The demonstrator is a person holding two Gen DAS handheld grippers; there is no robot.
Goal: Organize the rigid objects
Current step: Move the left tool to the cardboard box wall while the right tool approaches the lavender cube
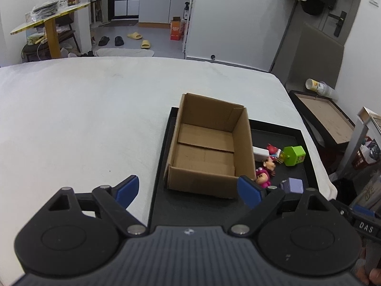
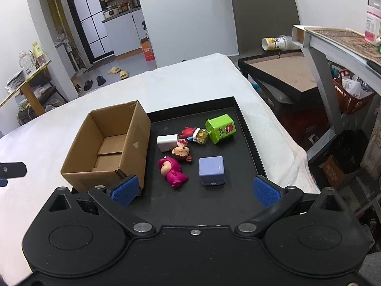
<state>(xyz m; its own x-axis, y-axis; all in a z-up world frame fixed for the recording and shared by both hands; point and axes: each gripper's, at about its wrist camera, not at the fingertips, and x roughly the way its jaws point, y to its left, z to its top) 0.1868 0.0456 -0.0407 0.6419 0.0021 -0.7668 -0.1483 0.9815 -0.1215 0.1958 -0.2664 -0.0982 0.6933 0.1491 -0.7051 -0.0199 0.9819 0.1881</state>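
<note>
Both grippers' jaws spread wide (nothing held); purple cube (image 2: 211, 170) sits just ahead btw right gripper (image 2: 195, 190) jaws.

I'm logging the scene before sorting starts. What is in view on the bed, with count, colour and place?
cardboard box: 1, brown, empty, on the tray's left part
tray: 1, black, on the white bedcover
pink figure: 1, magenta, tray centre, lying down
brown-haired figure: 1, beside the pink one
white block: 1, next to the box
red crab toy: 1, behind the figures
green box toy: 1, tray's far right
lilac cube: 1, tray's near right
left tool: open, nothing held
right tool: open, nothing held
</note>
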